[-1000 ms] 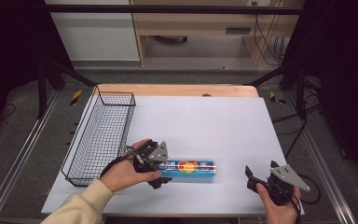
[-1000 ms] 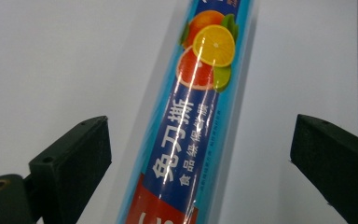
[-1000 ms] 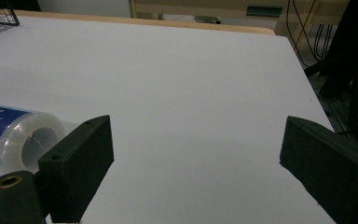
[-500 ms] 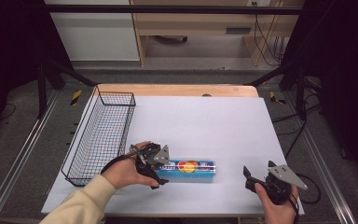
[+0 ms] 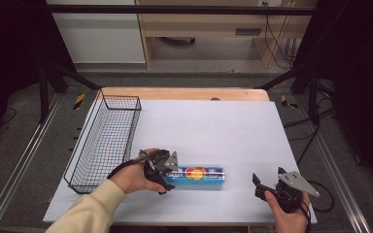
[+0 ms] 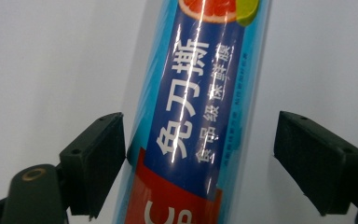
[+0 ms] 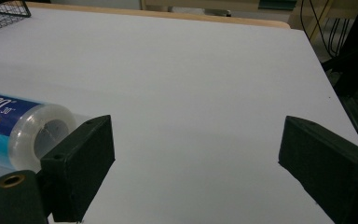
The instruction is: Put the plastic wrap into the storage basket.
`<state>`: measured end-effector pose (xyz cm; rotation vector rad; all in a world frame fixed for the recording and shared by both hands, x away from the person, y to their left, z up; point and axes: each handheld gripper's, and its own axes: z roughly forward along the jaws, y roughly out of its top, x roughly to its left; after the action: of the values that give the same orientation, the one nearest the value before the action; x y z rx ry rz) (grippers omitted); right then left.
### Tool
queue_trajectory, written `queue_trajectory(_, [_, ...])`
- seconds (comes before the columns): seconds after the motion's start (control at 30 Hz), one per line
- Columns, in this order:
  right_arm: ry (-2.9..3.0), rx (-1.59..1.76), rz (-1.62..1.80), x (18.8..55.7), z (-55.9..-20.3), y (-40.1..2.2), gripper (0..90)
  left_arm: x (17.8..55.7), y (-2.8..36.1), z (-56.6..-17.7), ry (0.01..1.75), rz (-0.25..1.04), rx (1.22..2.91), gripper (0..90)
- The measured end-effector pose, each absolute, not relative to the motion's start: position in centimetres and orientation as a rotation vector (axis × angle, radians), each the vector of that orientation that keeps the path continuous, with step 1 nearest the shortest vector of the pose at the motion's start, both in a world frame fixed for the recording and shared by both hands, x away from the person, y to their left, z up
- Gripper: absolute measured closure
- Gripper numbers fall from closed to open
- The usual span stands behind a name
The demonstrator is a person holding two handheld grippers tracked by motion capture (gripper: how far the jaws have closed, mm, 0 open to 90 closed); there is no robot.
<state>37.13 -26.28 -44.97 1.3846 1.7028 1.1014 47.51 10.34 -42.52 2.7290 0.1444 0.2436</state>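
A blue roll of cling film [image 5: 196, 175] lies flat on the white table [image 5: 213, 126], near the front edge. The left gripper [image 5: 166, 171] is at the roll's left end. Its 2 jaws have just been closing around the roll; 1 touches it, the other is a bit off. The right gripper [image 5: 267, 183] waits well apart, jaws wide with nothing between them. A wire basket [image 5: 104, 141] sits at the left.

roll [image 5: 199, 174]: blue, red band, white lettering, citrus picture
basket [image 5: 104, 141]: black wire grid
tabletop [image 5: 213, 126]: white
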Motion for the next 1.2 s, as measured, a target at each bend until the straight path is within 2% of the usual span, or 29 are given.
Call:
queue_trajectory(0.1, [1.711,1.385,1.105,37.2,-45.0,-26.2,10.8,48.0,10.3,-42.9,0.139,0.241,2.748,20.1])
queue_trajectory(0.63, [1.731,1.385,1.109,37.3,-45.2,-26.0,11.4,48.5,9.5,-44.1,0.147,0.196,2.752,20.5])
queue_trajectory(0.87, [1.743,1.384,1.112,37.3,-45.2,-25.9,11.4,48.7,9.7,-44.2,0.146,0.201,2.76,24.5])
queue_trajectory(1.2, [1.745,1.383,1.115,37.3,-45.2,-25.9,11.5,48.9,9.4,-44.9,0.161,0.169,2.765,25.4])
